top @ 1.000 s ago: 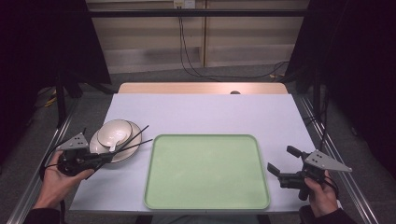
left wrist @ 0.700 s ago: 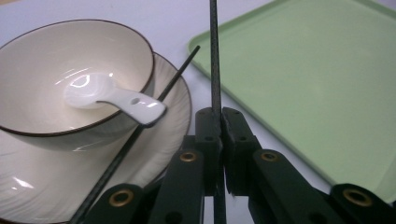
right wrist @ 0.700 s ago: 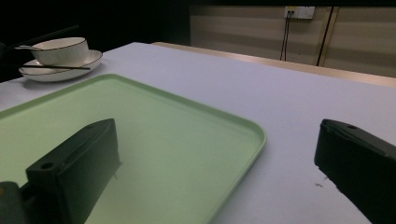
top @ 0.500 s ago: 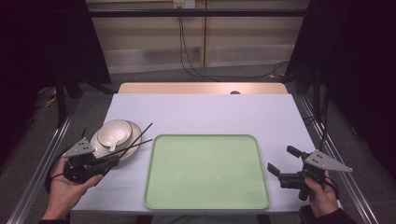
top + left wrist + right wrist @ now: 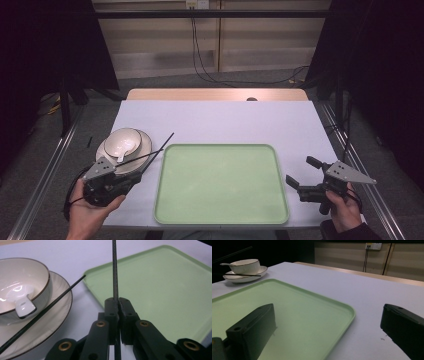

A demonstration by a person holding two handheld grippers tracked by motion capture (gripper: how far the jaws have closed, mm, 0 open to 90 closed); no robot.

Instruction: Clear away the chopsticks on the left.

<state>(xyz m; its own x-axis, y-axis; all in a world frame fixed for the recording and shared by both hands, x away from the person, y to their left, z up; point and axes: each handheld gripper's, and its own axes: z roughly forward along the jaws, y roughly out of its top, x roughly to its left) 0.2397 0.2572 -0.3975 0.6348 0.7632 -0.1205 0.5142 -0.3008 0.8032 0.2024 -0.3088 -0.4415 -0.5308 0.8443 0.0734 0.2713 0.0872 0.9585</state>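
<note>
While the left gripper clamps one black chopstick between closed jaws, a second chopstick rests on the plate to its left, beside the bowl. The right gripper, jaws wide apart and empty, flanks the green tray.

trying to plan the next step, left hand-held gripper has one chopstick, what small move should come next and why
Probably carry it over the empty pale green plastic tray and lower it. The left hand-held gripper is shut on one thin black chopstick, lifted beside the tray's edge; the second black chopstick lies across the cream saucer under the white bowl.
</note>
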